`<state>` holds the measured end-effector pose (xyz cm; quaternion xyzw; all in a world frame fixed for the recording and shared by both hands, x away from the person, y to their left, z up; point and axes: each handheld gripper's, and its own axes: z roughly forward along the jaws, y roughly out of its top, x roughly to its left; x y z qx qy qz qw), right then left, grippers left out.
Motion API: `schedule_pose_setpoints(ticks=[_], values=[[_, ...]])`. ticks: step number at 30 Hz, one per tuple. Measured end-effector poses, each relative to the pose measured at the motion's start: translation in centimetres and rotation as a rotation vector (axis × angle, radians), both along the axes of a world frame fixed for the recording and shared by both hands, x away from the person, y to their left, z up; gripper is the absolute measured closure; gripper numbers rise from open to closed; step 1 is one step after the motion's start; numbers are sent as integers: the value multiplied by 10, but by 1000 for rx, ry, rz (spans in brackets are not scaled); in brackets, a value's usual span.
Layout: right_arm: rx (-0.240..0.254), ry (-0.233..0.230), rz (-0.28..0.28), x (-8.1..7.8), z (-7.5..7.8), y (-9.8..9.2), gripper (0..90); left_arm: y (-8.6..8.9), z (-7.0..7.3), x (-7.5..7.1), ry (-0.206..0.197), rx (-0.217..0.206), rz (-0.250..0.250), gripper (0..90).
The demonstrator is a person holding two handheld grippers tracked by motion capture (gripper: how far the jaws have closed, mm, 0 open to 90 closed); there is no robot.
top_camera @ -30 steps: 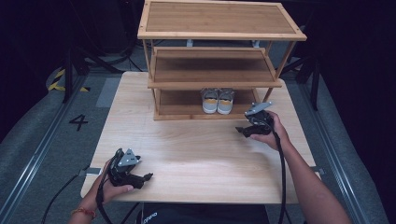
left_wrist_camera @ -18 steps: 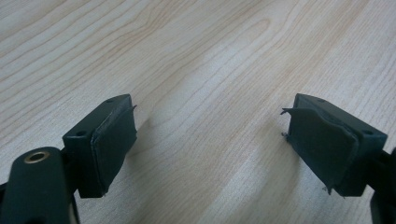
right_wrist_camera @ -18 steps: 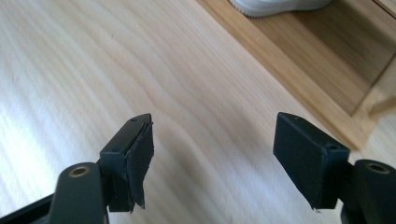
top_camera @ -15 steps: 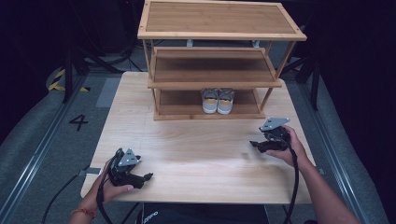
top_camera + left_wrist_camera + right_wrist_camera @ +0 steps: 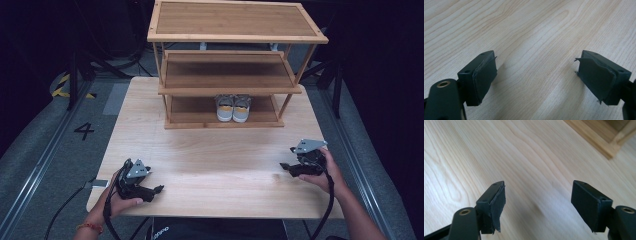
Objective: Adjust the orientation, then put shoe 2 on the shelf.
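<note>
Table (image 5: pixel 210 150): pale wood top, largest item, carrying everything listed below. Bare grain runs under both grippers in their own views.

Shelf rack (image 5: pixel 235 22): bamboo, three tiers, standing at the far middle of the table. Top and middle tiers bare. A corner of its base frame (image 5: pixel 610 148) appears at the upper right of the right gripper view.

Pair of shoes (image 5: pixel 233 108): grey with white toes and yellow inside, set side by side and touching on the bottom tier of the rack, toes toward the person. Well apart from both grippers.

Right gripper (image 5: pixel 286 167): held in the person's right hand (image 5: pixel 327 172) at the near right of the table, low over the wood, tips pointing toward the table's middle, grey plate on top, cable trailing back along the forearm. In its own view (image 5: pixel 537 203) the jaws stand wide apart with bare table between them; nothing is gripped. The left pad (image 5: pixel 499 202) has a ragged lower edge.

Left gripper (image 5: pixel 156 190): held in the person's left hand (image 5: pixel 117 200) at the near left corner, low over the table, tips pointing right. In its own view (image 5: pixel 536 80) the jaws stand wide apart over bare wood, holding nothing. The right pad (image 5: pixel 596 77) is torn at its edges.
</note>
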<state>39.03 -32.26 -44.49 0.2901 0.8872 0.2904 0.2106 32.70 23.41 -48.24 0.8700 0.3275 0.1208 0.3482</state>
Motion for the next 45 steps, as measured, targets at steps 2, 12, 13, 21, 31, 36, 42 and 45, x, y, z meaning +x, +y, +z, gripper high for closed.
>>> schedule_pose_setpoints(ticks=[2,12,13,21,31,36,42,45], values=[[10,8,-8,-4,-2,-6,285,0,0,0,0,0,1,156],[32,35,-58,-24,-15,-34,279,0,0,-1,3,6,4,157],[35,36,-64,-25,-16,-37,278,0,1,-1,3,6,4,156],[122,48,-117,-41,-32,-58,252,0,0,0,3,4,2,156],[242,55,-171,-51,-42,-74,195,0,0,0,-1,1,6,156],[244,55,-182,-52,-42,-73,195,0,0,0,-1,1,5,156],[245,54,-191,-51,-43,-73,198,0,0,0,0,0,3,156],[245,53,-193,-51,-42,-74,197,0,0,0,2,5,3,156]])
